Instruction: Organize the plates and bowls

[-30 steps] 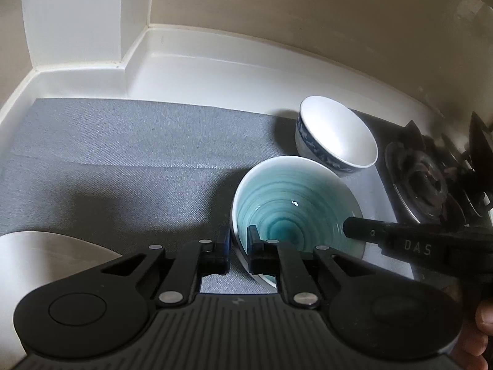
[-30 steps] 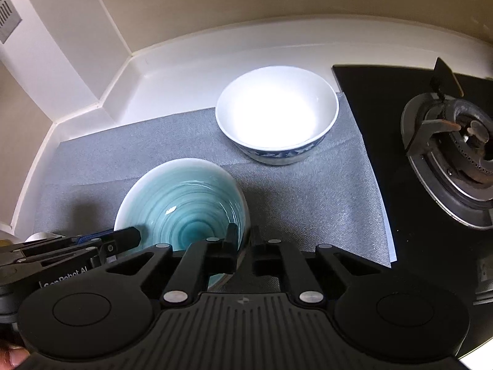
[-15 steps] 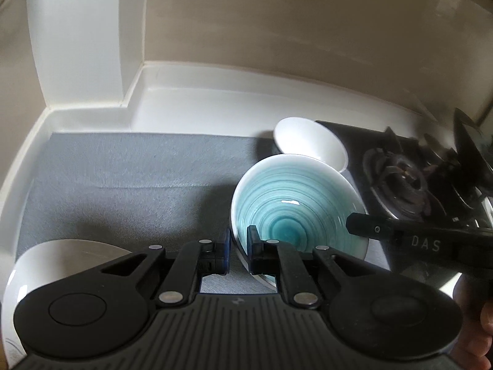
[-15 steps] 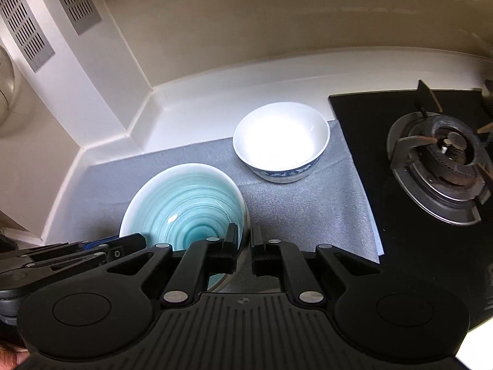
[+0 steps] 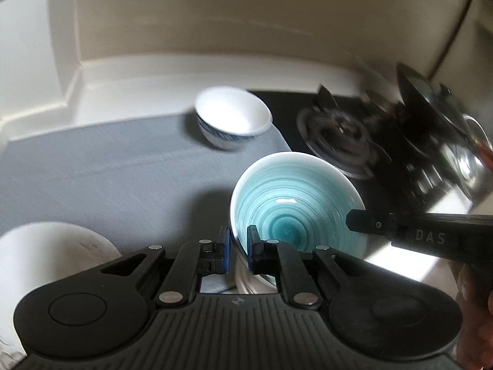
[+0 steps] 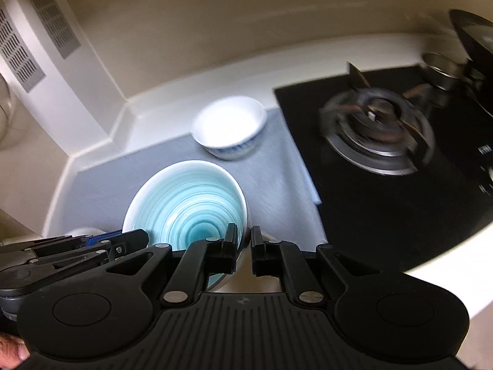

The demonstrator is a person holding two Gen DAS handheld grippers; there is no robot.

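A teal-glazed bowl (image 5: 292, 203) with a white rim hangs in the air above the grey mat (image 5: 107, 172). My left gripper (image 5: 238, 249) is shut on its left rim, and my right gripper (image 6: 244, 246) is shut on the opposite rim of the same teal bowl (image 6: 188, 206). In the left wrist view the right gripper's black finger reaches in from the right and clamps the bowl's far edge. A white bowl with a blue pattern (image 5: 232, 117) stands on the mat's far end; the right wrist view has this white bowl (image 6: 229, 126) beyond the teal one.
A black gas hob (image 6: 385, 129) with a burner lies right of the mat (image 6: 277, 185). A metal pot (image 6: 440, 67) stands at the hob's back. A white dish (image 5: 46, 252) sits at the mat's near left. White walls enclose the counter's far corner.
Both grippers have lifted the teal bowl off the mat and carried it back toward the counter's front. The white patterned bowl stays in place and looks farther away.
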